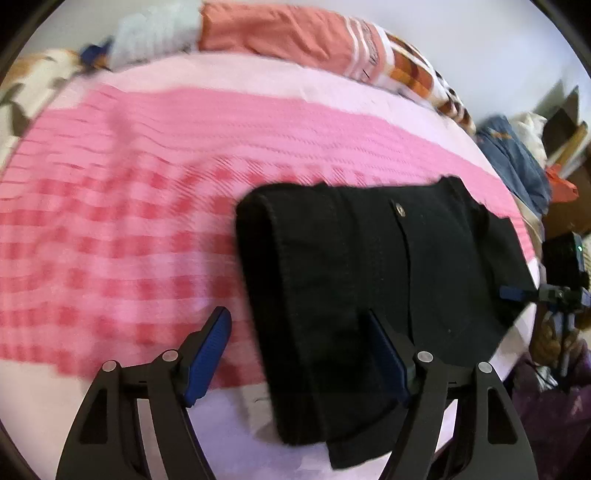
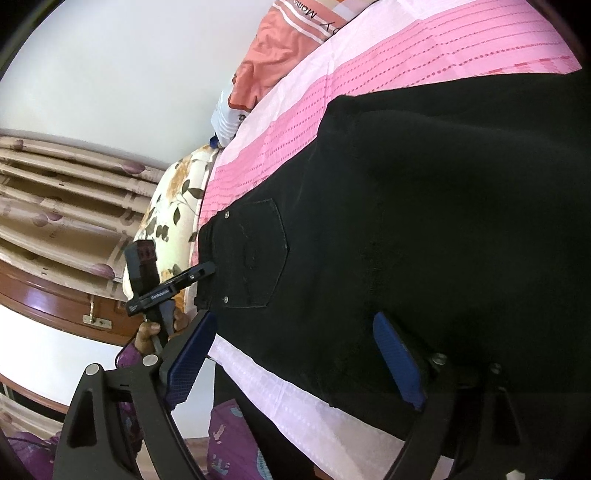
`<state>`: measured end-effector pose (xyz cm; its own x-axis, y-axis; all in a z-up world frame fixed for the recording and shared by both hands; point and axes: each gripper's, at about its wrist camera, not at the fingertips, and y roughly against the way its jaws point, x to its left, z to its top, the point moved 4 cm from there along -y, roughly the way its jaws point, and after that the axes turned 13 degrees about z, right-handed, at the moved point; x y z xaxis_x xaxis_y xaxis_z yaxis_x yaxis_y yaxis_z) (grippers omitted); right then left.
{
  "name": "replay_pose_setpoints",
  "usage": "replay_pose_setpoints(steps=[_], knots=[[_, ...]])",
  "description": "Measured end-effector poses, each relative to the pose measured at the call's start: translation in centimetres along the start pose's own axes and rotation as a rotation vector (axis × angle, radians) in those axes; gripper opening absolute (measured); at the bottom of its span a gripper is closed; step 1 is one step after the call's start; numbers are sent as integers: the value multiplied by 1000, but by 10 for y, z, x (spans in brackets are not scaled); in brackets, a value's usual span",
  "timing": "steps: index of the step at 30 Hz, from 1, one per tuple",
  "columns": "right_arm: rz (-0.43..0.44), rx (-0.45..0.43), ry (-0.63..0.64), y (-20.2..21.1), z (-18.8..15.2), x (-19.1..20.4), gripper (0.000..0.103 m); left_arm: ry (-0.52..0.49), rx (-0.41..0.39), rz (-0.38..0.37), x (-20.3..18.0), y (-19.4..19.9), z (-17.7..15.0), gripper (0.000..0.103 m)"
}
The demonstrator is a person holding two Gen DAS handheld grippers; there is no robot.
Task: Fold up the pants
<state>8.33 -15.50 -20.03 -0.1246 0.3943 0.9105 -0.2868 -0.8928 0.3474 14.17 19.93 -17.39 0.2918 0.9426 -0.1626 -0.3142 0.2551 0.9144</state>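
Jaws on my left gripper (image 1: 299, 354) stand released over the folded edge of the black pants (image 1: 369, 280) on the pink bedspread (image 1: 110, 221). My right gripper (image 2: 291, 354) gapes too, empty. I'd press the fold flat, squaring edges toward the waistband.

Pants (image 1: 369, 266) lie folded on bedspread (image 1: 129, 221) w/ pillows (image 1: 280, 33) behind.
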Motion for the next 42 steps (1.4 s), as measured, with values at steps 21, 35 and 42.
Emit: replay_pose_setpoints(steps=[21, 35, 42], knots=[[-36, 48, 9, -28, -2, 19, 87, 27, -21, -116, -12, -9, 7, 41], [-3, 23, -19, -22, -4, 13, 88, -125, 32, -70, -38, -9, 7, 57], [10, 13, -19, -23, 0, 13, 89, -136, 8, -113, -63, 8, -4, 31]])
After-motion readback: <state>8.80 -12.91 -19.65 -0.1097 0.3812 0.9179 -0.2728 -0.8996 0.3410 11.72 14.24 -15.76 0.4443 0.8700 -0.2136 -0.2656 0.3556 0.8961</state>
